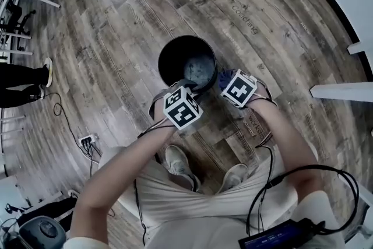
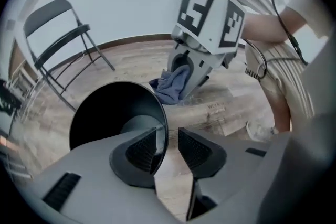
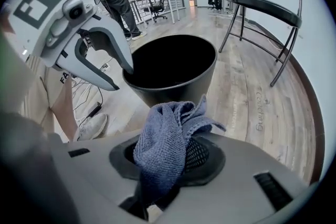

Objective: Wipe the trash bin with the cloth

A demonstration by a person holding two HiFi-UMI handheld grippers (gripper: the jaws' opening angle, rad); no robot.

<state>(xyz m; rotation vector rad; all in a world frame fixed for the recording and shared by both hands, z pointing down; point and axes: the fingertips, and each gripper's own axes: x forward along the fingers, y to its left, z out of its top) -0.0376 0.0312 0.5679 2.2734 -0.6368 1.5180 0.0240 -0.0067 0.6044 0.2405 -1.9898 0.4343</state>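
Left claw [image 2: 168,140] stands wide astride the 6 o'clock rim of the black trash bin [image 1: 175,58]; right claw [image 3: 169,157] clamps the blue cloth [image 3: 157,139] just outside its 4 o'clock edge; wood floor [image 1: 116,20] open at 9 o'clock

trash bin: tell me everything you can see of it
The trash bin is round, black, plastic-looking, open-topped, tapering downward, apparently empty. It stands upright on the wood floor ahead of the person's shoes. Its near rim runs between the left hand-held gripper's open jaws, unclamped. The blue cloth hangs close to its outer wall; contact unclear.
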